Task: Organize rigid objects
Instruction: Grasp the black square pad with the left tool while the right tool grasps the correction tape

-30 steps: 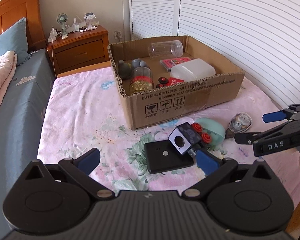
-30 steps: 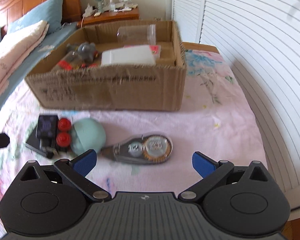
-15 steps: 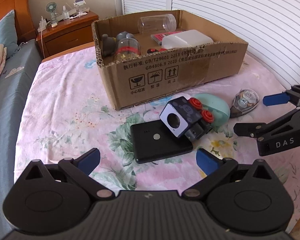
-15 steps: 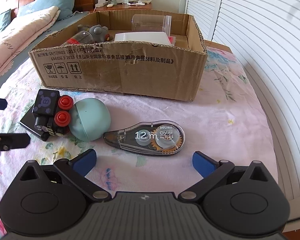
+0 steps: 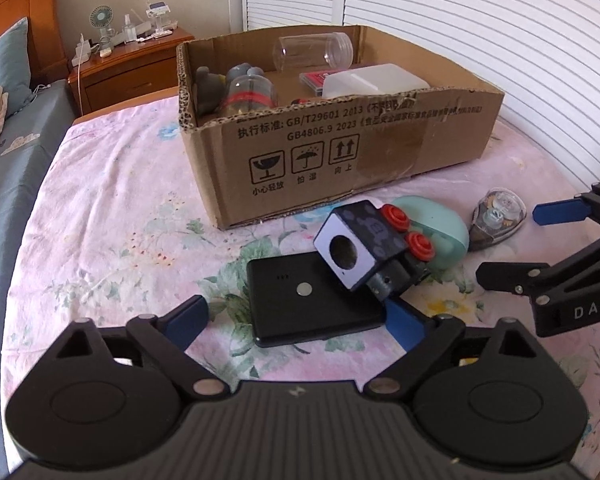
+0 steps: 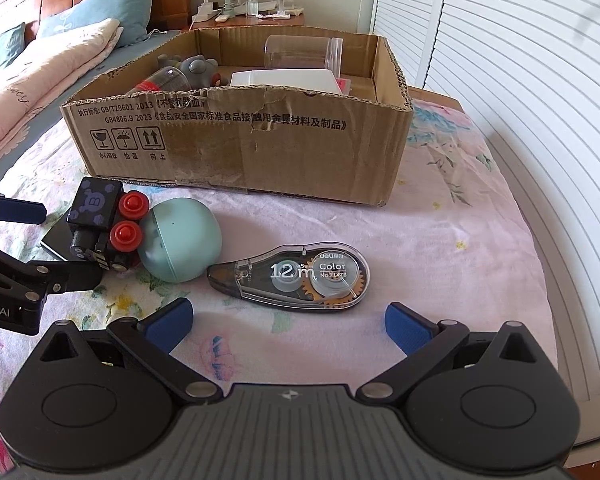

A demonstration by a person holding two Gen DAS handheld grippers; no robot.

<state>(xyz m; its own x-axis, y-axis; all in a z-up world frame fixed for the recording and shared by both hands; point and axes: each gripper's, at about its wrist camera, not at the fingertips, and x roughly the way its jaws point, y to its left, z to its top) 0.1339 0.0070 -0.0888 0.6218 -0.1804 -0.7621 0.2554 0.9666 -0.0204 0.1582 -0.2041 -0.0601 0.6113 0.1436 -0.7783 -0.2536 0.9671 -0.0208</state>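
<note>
On a floral-sheeted bed, the left tool narrows its jaws around a flat black rectangular device without yet pressing it, seemingly bound for the brown cardboard box behind, while the right tool waits wide before a clear plastic correction-tape dispenser.

Your left wrist cam is sitting low over the bed, looking down and ahead at the cardboard box from its left corner. Your right one is doing likewise from further right. Both are catching the box, the green egg and the tape roller close up.
</note>
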